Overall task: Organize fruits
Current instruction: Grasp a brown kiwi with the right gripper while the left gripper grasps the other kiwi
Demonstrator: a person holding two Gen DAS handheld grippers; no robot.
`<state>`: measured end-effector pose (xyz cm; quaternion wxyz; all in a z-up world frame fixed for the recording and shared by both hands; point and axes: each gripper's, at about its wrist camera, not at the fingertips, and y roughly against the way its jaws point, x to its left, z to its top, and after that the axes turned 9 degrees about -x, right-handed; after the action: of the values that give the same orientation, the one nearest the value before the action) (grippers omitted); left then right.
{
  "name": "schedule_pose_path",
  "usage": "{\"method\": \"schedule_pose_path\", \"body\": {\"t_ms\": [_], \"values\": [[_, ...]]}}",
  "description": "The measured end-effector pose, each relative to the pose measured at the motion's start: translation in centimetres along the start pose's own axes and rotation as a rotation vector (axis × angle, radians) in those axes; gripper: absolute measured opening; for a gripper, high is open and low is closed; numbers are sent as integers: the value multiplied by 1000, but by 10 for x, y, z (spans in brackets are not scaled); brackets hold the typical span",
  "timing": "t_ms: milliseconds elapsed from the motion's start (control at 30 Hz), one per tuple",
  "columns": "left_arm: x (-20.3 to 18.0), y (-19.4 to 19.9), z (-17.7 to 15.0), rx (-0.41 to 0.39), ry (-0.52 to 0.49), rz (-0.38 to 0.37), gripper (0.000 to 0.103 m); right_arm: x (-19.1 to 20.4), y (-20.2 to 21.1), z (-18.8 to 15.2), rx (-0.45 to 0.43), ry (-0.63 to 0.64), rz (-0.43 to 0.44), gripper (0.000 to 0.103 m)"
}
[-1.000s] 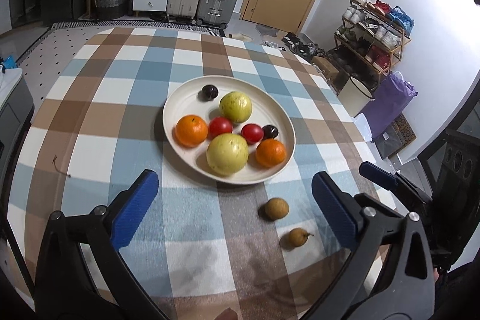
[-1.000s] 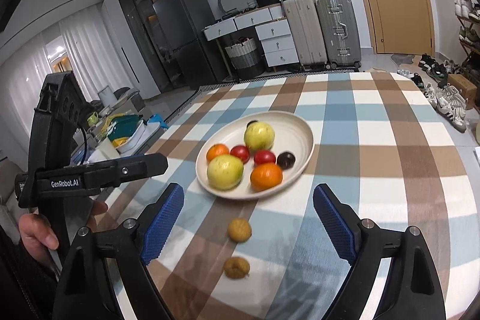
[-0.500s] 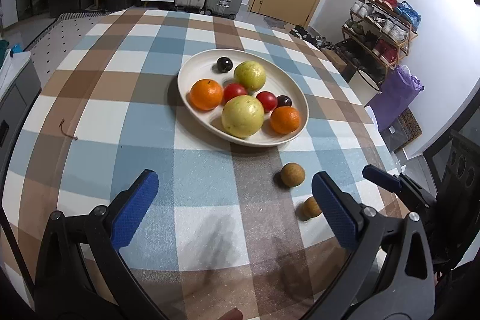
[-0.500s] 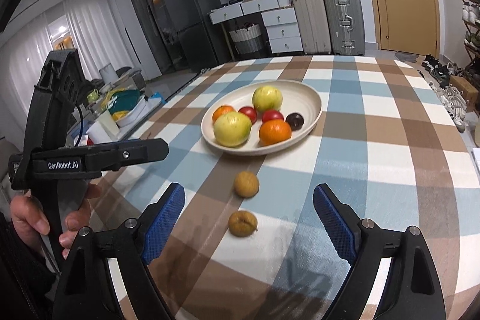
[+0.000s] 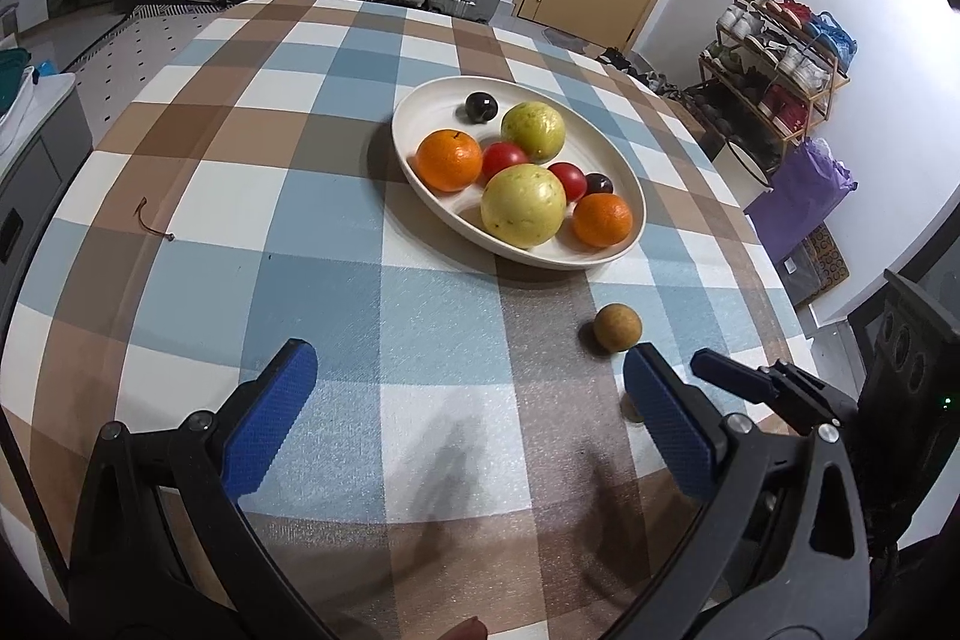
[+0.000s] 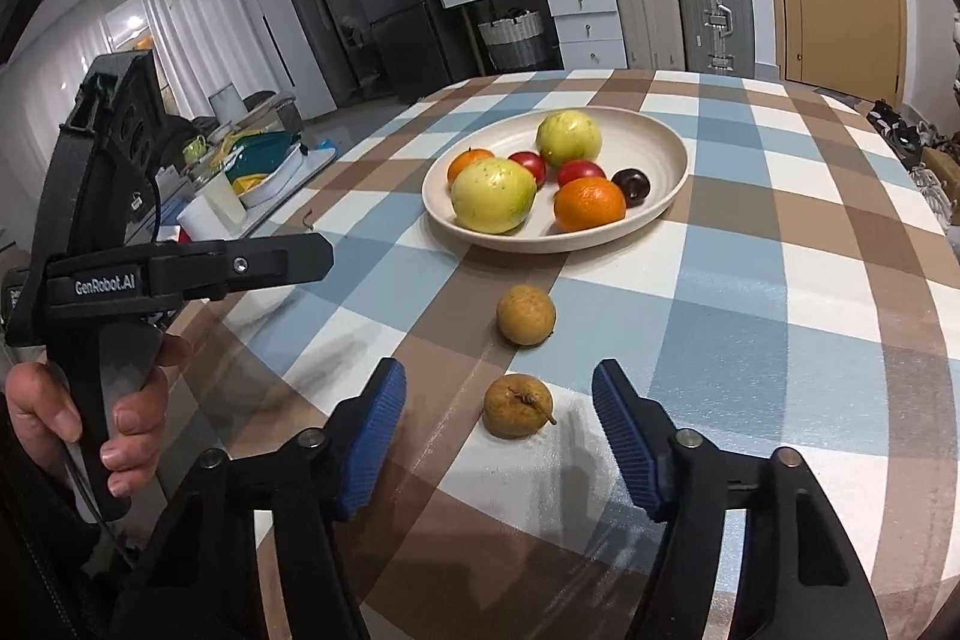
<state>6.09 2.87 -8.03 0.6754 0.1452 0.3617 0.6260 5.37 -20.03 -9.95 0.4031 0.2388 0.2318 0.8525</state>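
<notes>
Clearly the left gripper point(image 5: 462, 400) is only standing by over the checked cloth, its blue pads spread wide with nothing between them, gripped low by a hand point(image 6: 90, 418) and angled down at the table. Further right, the right gripper point(image 6: 499, 424) points steeply down, its jaws having just been narrowing around the stemmed brown fruit point(image 6: 517, 405) without touching it. I'd centre it, close gently, then carry it past the round brown fruit point(image 6: 526, 314) to the plate point(image 6: 675, 148).
</notes>
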Motion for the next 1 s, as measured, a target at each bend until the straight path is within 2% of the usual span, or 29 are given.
{"method": "schedule_pose_path", "body": {"t_ms": [67,200,233,467,1000], "values": [[1,-1,-1,3,0,0,102,0,-3,-2,14,0,-10,49],[2,-6,-2,14,0,3,102,-1,-12,-7,53,0,-2,36],[2,-7,-3,18,0,2,102,0,-14,-8,60,4,-2,28],[-5,-20,-5,49,-18,0,102,-9,-7,-7,28,-39,31,27],[-59,-72,-7,151,-110,-63,102,-49,16,8,-38,-95,16,27]]}}
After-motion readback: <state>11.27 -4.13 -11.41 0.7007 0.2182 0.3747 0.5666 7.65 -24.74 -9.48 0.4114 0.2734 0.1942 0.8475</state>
